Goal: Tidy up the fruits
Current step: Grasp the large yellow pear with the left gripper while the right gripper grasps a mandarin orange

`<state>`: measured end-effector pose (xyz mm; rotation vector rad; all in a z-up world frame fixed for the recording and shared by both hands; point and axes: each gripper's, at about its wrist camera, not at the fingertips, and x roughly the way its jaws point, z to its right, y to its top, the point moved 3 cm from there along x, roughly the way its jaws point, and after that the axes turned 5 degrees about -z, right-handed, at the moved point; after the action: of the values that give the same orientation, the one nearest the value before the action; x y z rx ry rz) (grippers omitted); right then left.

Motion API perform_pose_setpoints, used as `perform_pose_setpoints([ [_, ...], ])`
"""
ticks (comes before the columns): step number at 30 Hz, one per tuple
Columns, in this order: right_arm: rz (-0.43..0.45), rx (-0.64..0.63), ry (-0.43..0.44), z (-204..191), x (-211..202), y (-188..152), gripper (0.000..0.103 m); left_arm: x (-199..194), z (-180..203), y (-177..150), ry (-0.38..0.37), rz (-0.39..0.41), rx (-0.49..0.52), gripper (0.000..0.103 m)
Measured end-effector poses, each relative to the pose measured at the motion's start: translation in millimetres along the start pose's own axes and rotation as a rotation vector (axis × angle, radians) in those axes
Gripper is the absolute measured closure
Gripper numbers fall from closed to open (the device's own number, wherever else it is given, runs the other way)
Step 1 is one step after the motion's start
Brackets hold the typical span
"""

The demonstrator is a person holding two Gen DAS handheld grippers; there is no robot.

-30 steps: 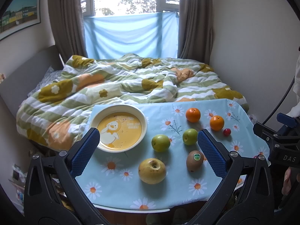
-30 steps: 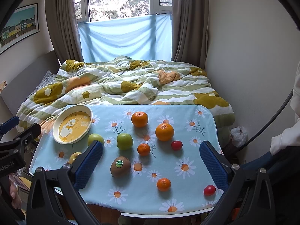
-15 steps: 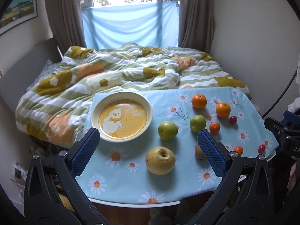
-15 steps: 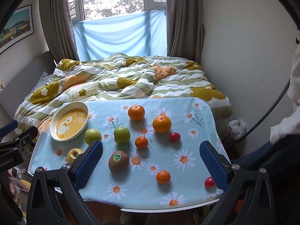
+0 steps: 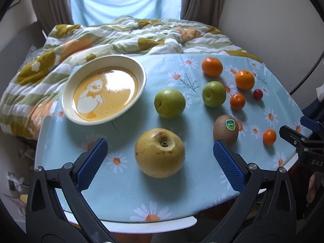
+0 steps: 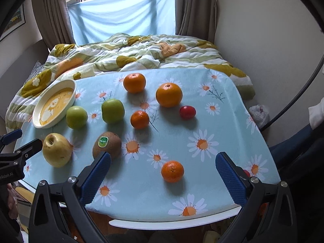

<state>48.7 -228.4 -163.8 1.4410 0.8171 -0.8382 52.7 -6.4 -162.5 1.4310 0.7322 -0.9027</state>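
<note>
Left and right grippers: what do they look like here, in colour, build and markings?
Both match: black plastic scissor-style arms with silver pivot bolts, ending in blue, cross-hatched textured pads. The left gripper carries partial white lettering in the right wrist view; the right gripper shows "DAS" in the left. A white sleeve shows beside it.

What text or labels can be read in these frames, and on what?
"DAS": cut-off white letters on the right claw's body, seen from the left wrist.
"nRobot.AI": cut-off, on the left claw's body, seen from the right wrist.
Kiwi sticker: green label, print too small to read.
Plate: duck picture, faint marks unreadable.
</note>
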Motion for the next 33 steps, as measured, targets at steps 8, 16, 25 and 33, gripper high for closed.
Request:
perform_pose_setpoints([
  [8,-0.088,-0.025,0.048,15,37,-15,0.002,40,3,-14,0.05,-0.071,-0.099,0.001],
  [16,-0.154,-0.084,0.09,23,60,-31,0.018,62,2,-19,0.099,-0.103,-0.169,0.007],
  [25,-0.168,-0.11,0.113,26,64,-35,0.033,68,0,-19,0.121,-0.118,-0.193,0.023],
  [33,-0.156,-0.147,0.099,23,64,-28,0.047,66,1,-22,0.139,-0.118,-0.198,0.023],
])
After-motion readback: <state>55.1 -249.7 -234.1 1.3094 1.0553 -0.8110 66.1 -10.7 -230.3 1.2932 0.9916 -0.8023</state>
